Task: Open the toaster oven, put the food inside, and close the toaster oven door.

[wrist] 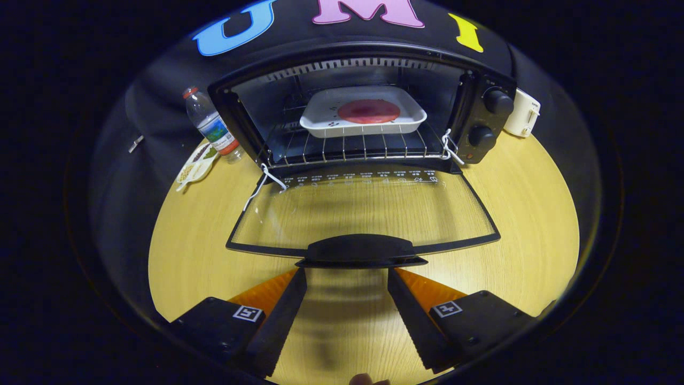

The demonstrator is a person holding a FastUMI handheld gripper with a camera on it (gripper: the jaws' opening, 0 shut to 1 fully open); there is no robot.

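Note:
The black toaster oven stands on the wooden table with its glass door folded down flat toward me. On the wire rack inside rests a white tray holding a round pink piece of food. My gripper is open, its two black fingers spread wide. The fingertips sit just short of the door's black handle, one near each end, without pressing on it. Nothing lies between them.
A water bottle with a red cap stands left of the oven, with a flat snack packet in front of it. A white appliance sits to the oven's right. Bare table lies on both sides of the door.

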